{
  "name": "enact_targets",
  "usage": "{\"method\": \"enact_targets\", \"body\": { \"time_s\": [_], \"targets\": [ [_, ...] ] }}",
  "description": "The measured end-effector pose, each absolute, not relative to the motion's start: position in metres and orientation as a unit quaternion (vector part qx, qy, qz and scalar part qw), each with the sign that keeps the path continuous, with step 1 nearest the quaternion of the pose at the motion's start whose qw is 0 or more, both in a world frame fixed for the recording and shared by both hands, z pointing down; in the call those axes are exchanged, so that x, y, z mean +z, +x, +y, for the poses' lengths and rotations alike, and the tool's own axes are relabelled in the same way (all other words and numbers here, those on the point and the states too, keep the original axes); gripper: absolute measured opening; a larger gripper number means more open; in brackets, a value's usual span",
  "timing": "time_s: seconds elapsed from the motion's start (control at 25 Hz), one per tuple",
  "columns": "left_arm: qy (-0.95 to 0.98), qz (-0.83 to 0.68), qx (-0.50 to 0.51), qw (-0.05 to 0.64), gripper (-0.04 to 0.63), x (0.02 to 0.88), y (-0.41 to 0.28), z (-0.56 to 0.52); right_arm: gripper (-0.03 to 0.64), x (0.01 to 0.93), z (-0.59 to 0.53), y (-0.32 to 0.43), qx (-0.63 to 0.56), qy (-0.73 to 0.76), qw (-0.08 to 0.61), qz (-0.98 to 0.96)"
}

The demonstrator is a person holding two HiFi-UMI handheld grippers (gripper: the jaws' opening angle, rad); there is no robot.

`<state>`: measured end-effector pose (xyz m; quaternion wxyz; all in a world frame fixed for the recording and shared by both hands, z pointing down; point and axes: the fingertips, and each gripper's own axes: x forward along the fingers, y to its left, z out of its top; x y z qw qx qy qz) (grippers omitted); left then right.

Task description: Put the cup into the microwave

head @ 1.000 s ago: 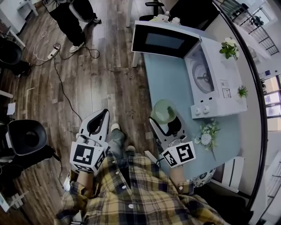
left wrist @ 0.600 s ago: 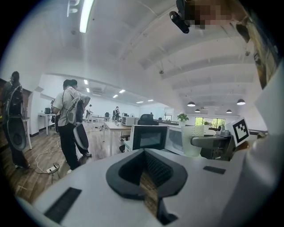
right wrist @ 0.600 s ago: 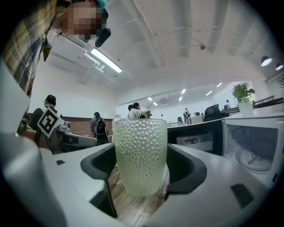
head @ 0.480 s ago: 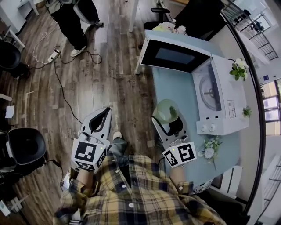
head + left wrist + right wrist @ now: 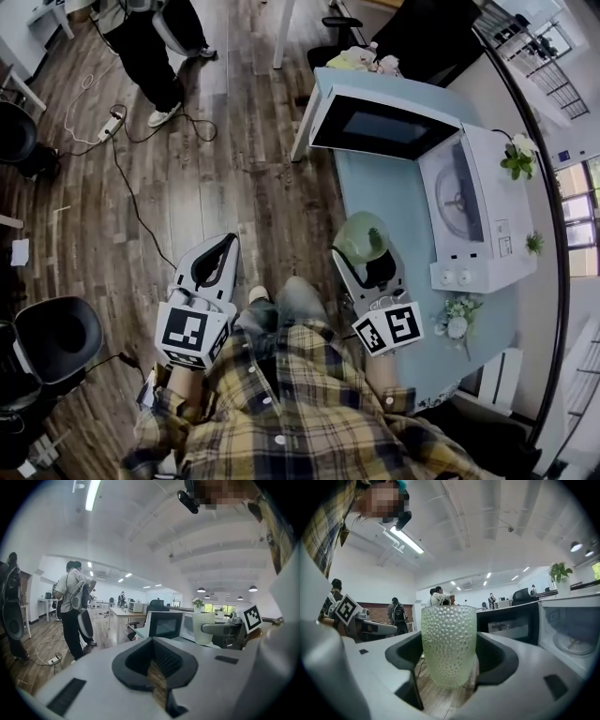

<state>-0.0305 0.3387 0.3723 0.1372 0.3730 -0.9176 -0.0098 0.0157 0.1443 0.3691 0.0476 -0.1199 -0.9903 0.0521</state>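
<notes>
A pale green dimpled glass cup (image 5: 357, 234) stands upright between the jaws of my right gripper (image 5: 366, 255), held just above the near left edge of the light blue table (image 5: 389, 202). The right gripper view shows the cup (image 5: 449, 644) clamped at its lower half by the right gripper (image 5: 450, 660). The white microwave (image 5: 483, 225) sits on the table ahead, its door (image 5: 389, 124) swung wide open and its turntable (image 5: 459, 199) showing. My left gripper (image 5: 228, 242) hangs over the wooden floor with its jaws shut and nothing in them; in the left gripper view it (image 5: 157, 670) is the same.
White flowers (image 5: 457, 319) lie near the microwave's front corner and a small plant (image 5: 518, 157) stands on top of it. A person (image 5: 155, 42) stands on the floor far left, near a power strip (image 5: 111, 122) with cables. Office chairs (image 5: 52, 337) stand at the left.
The head view has shifted, so the table and microwave sit a little further right. The right gripper keeps its hold on the cup, slightly closer to the microwave. The left gripper stays shut.
</notes>
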Motion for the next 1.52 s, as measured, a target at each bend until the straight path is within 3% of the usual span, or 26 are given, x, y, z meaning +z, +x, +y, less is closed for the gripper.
{"method": "enact_targets", "body": {
  "time_s": [0.52,1.0,1.52],
  "targets": [
    [0.397,-0.905,-0.017,0.15,-0.008,0.386,-0.072,0.311,0.351,0.385,0.112,-0.021,0.06,-0.083,0.065,-0.993],
    [0.478,-0.867,0.011,0.142,-0.009,0.369,-0.156,0.213,0.35,0.377,0.031,-0.081,0.082,-0.003,0.051,-0.995],
    [0.585,-0.8,0.036,0.126,-0.008,0.356,-0.196,0.096,0.35,0.37,-0.062,-0.08,0.09,0.121,0.034,-0.988]
  ]
}}
